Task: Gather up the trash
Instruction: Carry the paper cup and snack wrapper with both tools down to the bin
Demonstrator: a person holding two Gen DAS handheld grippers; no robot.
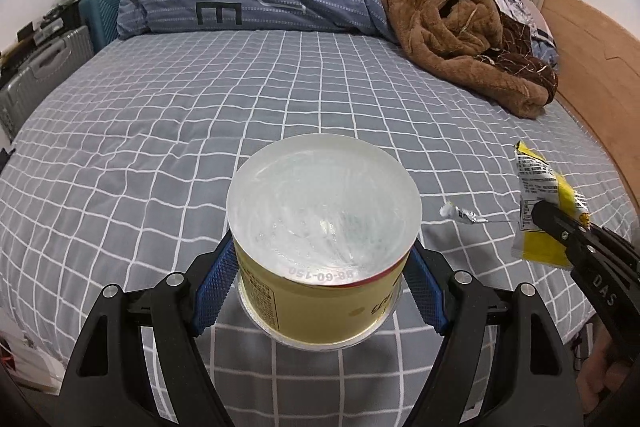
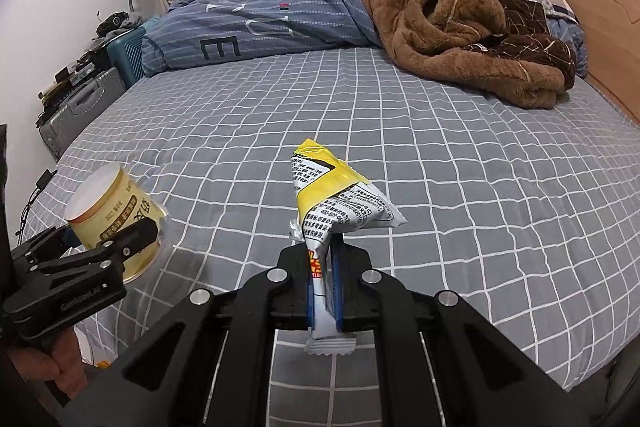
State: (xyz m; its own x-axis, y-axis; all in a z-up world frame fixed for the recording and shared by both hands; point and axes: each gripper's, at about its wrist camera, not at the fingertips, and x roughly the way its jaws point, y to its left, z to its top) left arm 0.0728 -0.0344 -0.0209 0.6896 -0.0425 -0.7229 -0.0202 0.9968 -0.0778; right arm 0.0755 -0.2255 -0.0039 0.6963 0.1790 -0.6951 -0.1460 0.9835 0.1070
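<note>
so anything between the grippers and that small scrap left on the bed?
Nothing on the sheet blocks the scrap. But both grippers are full: left gripper holds the cup, right gripper holds the wrapper.

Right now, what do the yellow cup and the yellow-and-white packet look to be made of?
Yellow cup, held upside down: likely coated paper or thin plastic; smooth printed wall, translucent whitish base with embossed digits, clear plastic rim.
Packet: thin plastic or foil film, glossy; it creases sharply and has a crimped, serrated end seal.
</note>
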